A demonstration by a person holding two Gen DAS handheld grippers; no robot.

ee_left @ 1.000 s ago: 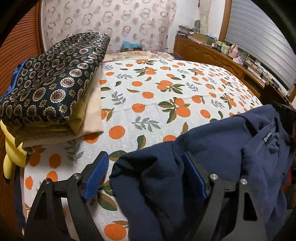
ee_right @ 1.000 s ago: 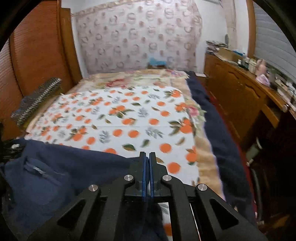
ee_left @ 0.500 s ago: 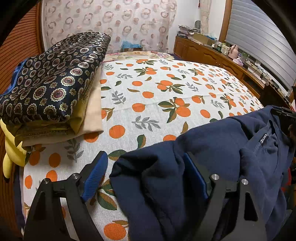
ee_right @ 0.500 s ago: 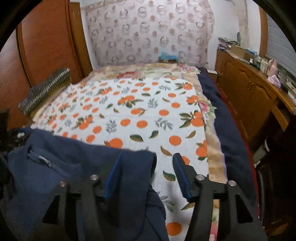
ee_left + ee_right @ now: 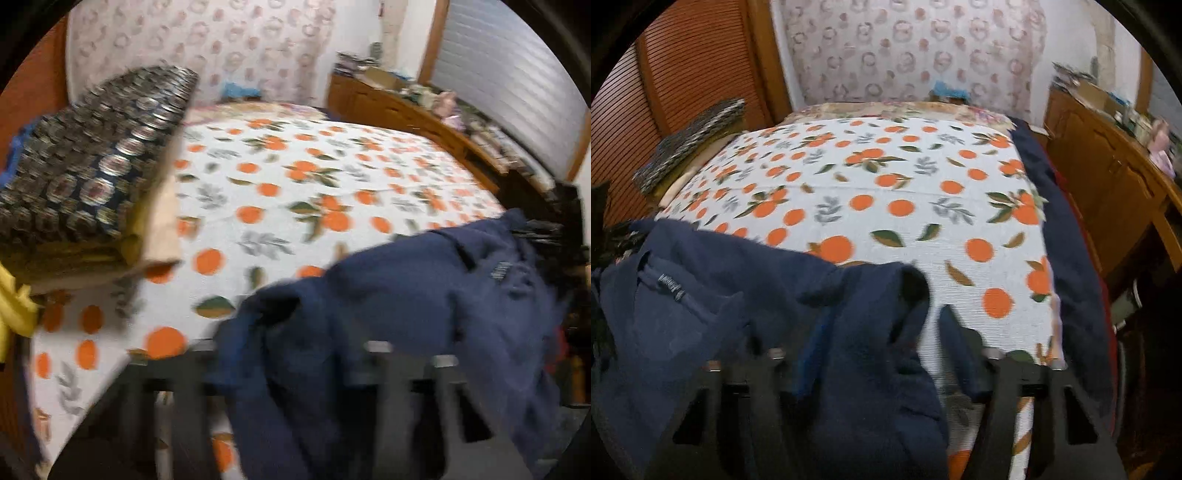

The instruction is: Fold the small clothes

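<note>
**A:** Where is the garment?

**B:** The navy top (image 5: 424, 295) lies crumpled at the near edge of the bed (image 5: 295, 184), on the bedspread printed with oranges (image 5: 886, 206). Its neck label faces up, and part of the cloth hangs over the near edge towards both cameras.

**A:** And the left hand-held gripper (image 5: 295, 369)?

**B:** Its jaws have just been closing, with a bunched fold of the navy top between them. The left wrist view is badly blurred, so I cannot tell whether the pads are pressing on the cloth.

**A:** The right hand-held gripper (image 5: 871, 343)?

**B:** Its jaws have also just been closing, and a thick fold of the top sits between them. A gap shows between the cloth and the right finger (image 5: 955, 354), so the cloth looks straddled rather than pinched.

**A:** Anything else on the bed?

**B:** A stack of folded clothes (image 5: 85, 177) sits at the far left corner beside the wooden headboard (image 5: 683, 92). A dark patterned piece is on top, with beige and yellow layers under it. It is well apart from the navy top. A dark blue blanket (image 5: 1067, 258) runs along the right edge of the bed, next to a wooden cabinet (image 5: 1108, 184).
</note>
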